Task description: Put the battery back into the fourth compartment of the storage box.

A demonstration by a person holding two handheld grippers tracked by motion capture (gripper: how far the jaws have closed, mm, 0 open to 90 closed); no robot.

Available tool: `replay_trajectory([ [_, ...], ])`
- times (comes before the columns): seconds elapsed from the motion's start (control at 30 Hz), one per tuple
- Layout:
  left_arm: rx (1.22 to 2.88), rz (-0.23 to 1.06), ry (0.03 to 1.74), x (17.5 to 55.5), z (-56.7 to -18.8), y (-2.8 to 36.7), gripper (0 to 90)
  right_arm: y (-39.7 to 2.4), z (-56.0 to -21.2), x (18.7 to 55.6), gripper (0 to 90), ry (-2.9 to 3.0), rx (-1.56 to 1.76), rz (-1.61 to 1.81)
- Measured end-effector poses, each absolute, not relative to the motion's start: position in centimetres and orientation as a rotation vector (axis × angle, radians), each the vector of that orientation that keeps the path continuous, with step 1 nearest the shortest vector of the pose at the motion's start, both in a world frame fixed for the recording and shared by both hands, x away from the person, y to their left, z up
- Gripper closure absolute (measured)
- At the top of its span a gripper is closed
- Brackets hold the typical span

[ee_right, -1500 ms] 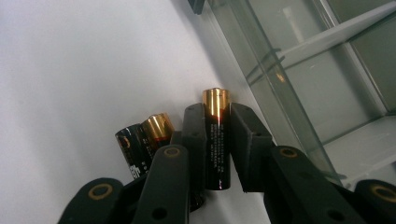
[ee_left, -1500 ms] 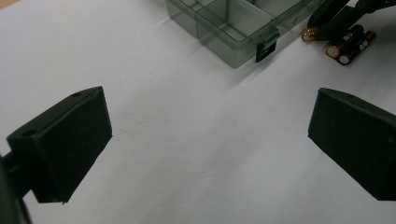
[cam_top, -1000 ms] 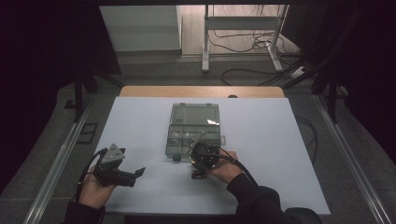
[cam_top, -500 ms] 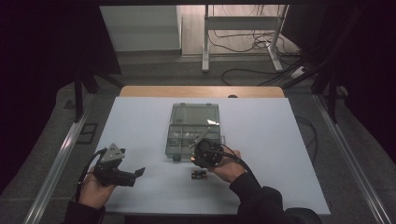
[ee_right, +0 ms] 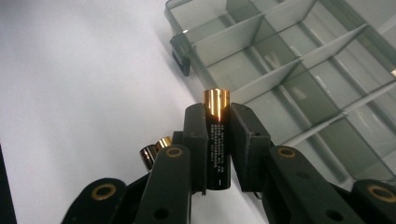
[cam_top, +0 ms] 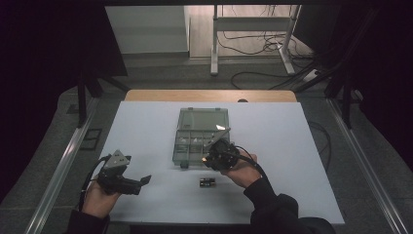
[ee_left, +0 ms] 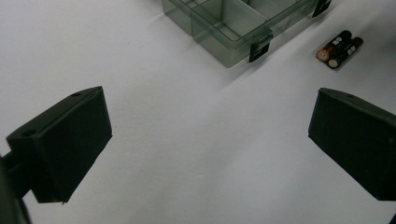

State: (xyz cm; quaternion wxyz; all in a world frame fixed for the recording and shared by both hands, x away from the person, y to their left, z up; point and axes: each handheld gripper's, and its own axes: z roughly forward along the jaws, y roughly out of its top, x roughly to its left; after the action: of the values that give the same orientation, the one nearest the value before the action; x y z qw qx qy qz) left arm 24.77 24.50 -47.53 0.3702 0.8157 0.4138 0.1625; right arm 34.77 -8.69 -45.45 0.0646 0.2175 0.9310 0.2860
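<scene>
left gripper (cam_top: 142,181): near-left of white table (cam_top: 292,146), jaws spread wide, nothing between them; in its own view bare table lies between the jaws
organizer box (cam_top: 200,139): clear grey plastic, centre of table, lid open and lying flat on the far side, latches on the near edge; divided into many small compartments
box contents: compartments in right gripper view look empty; small pale bits in high view, cannot tell what they are
loose batteries (cam_top: 207,183): two, black with copper ends, side by side and touching, on the table just near of the box, between the two hands; also seen in left gripper view (ee_left: 339,48)
right gripper (ee_right: 217,120): near-right corner of box, jaws narrow, clamped on one battery (ee_right: 216,135) standing up between the pads, copper end out past the tips, over the box's near edge
change: right gripper lifted off the table with the battery since earlier frame, now nearer the box; two batteries lie uncovered where it was; left gripper same spot
</scene>
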Motion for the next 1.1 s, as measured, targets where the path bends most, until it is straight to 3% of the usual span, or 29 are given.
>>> replay_trajectory([
  [1.1,2.059,0.445,1.044,24.5,-47.2,24.6,0.0,-12.1,-43.9,38.3,76.0,2.654,0.843,0.955],
])
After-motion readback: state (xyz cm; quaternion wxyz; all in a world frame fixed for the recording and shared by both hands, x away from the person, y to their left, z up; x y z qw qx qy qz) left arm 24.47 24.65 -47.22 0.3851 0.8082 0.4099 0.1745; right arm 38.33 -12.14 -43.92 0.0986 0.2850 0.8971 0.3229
